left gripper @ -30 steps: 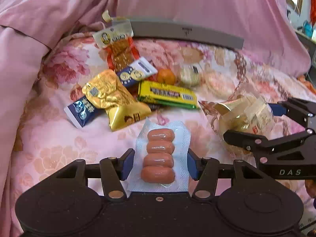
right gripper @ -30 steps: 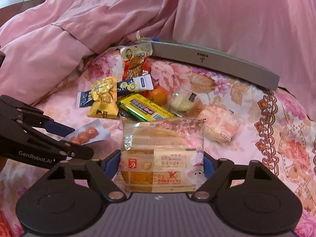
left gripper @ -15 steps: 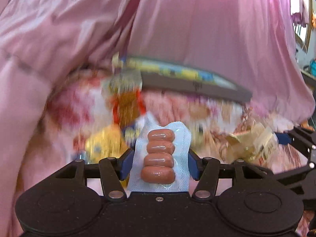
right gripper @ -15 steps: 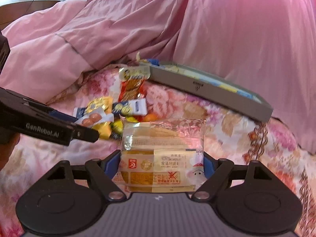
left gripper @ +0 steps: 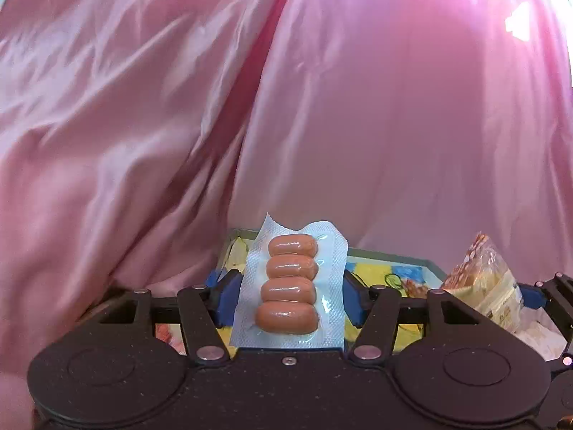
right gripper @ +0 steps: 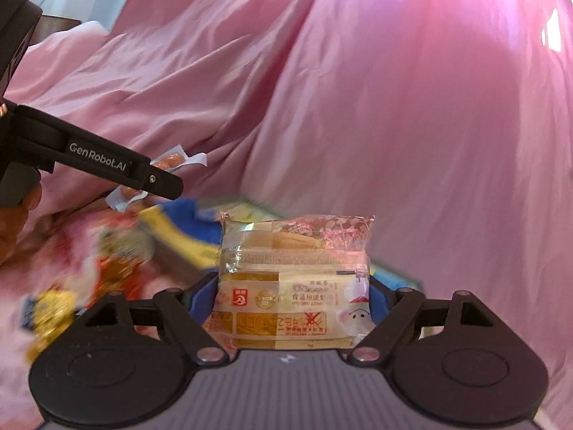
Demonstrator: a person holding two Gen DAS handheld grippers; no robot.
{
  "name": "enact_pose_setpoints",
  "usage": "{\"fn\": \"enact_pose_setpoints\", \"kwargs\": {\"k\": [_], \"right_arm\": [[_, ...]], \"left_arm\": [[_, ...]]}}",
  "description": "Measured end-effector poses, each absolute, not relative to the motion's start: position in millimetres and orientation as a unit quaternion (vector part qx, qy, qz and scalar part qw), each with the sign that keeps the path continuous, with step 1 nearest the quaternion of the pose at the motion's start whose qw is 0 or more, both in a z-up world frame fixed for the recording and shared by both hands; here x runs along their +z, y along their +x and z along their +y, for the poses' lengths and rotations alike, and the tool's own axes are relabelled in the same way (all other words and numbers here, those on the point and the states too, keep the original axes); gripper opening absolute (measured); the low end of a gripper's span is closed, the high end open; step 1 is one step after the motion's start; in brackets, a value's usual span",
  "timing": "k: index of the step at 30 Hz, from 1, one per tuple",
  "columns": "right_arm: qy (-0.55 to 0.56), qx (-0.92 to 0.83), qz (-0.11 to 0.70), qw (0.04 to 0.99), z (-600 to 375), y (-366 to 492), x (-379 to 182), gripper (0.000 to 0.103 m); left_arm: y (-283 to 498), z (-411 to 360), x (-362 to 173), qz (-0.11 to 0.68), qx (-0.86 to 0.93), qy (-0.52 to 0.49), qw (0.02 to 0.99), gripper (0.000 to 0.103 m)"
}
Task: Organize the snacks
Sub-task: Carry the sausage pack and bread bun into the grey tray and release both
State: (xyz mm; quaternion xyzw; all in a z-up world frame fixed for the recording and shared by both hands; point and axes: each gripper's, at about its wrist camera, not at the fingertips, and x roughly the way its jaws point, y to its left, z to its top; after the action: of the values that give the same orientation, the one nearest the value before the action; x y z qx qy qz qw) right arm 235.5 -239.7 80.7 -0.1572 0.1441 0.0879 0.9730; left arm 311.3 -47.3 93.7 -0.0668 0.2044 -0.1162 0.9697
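My left gripper [left gripper: 288,295] is shut on a clear pack of small sausages [left gripper: 290,286] and holds it up above the grey tray [left gripper: 394,256] with a colourful inside. My right gripper [right gripper: 292,299] is shut on a wrapped cake [right gripper: 293,279] and holds it raised toward the same tray [right gripper: 394,268]. The right gripper and cake also show at the right in the left wrist view [left gripper: 483,286]. The left gripper with the sausage pack shows at the left in the right wrist view [right gripper: 168,165].
Pink satin cloth [left gripper: 322,107] fills the back of both views. Several blurred snack packets [right gripper: 107,261] lie on the floral bedspread at lower left in the right wrist view.
Both grippers have lifted and moved forward toward the tray, each keeping its pack. The snack pile has dropped out of the left wrist view and the tray's inside has come into sight.
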Motion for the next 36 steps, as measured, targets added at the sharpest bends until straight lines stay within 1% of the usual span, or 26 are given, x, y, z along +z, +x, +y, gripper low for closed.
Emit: {"fn": "enact_pose_setpoints", "kwargs": {"k": [4,8,16,17,18,19,20,21,22,24,25,26,27,33,36], "right_arm": [[-0.166,0.076,0.142,0.973,-238.9,274.2,79.6,0.085],[-0.156,0.071,0.162,0.972,-240.1,301.7,67.1,0.085],[-0.115,0.063,0.204,0.970,-252.9,328.0,41.9,0.086],[-0.105,0.062,0.205,0.971,-256.0,330.0,39.9,0.086],[-0.095,0.063,0.204,0.972,-259.2,331.1,39.4,0.087],[-0.086,0.065,0.205,0.973,-262.0,332.7,39.4,0.089],[-0.082,0.062,0.203,0.974,-264.0,333.0,39.9,0.090],[-0.079,0.059,0.198,0.975,-265.9,331.4,40.7,0.094],[-0.076,0.057,0.188,0.978,-270.4,327.5,45.1,0.099],[-0.068,0.058,0.168,0.982,-274.3,320.8,51.8,0.101],[-0.062,0.059,0.160,0.983,-276.0,316.9,56.3,0.102],[-0.056,0.058,0.154,0.985,-277.9,312.3,59.4,0.103],[-0.050,0.057,0.145,0.987,-279.8,306.2,63.1,0.103],[-0.043,0.057,0.088,0.994,-276.3,257.3,88.0,0.103],[-0.037,0.054,0.080,0.995,-273.1,235.0,98.9,0.103]], "left_arm": [[345.3,-56.7,82.2,0.232,-0.109,-0.076,0.964,0.060],[367.5,-65.6,66.0,0.270,-0.099,-0.087,0.954,0.061],[386.0,-82.0,44.3,0.330,-0.084,-0.082,0.937,0.063],[384.8,-82.8,45.2,0.328,-0.086,-0.082,0.937,0.067],[382.2,-81.9,46.8,0.325,-0.087,-0.082,0.938,0.073],[379.4,-82.7,50.6,0.320,-0.085,-0.083,0.940,0.075],[380.9,-80.4,51.5,0.315,-0.085,-0.083,0.942,0.081],[378.9,-79.7,55.6,0.308,-0.084,-0.084,0.944,0.085],[375.8,-79.5,59.0,0.301,-0.084,-0.085,0.946,0.086],[364.8,-77.4,69.8,0.287,-0.082,-0.088,0.950,0.088],[359.1,-76.6,75.0,0.281,-0.084,-0.089,0.952,0.091],[352.0,-74.4,80.8,0.271,-0.082,-0.091,0.955,0.097],[345.1,-72.3,87.1,0.260,-0.076,-0.093,0.958,0.100],[294.4,-57.4,117.6,0.211,-0.067,-0.102,0.970,0.102],[265.9,-48.8,129.4,0.195,-0.058,-0.103,0.974,0.102]]}}
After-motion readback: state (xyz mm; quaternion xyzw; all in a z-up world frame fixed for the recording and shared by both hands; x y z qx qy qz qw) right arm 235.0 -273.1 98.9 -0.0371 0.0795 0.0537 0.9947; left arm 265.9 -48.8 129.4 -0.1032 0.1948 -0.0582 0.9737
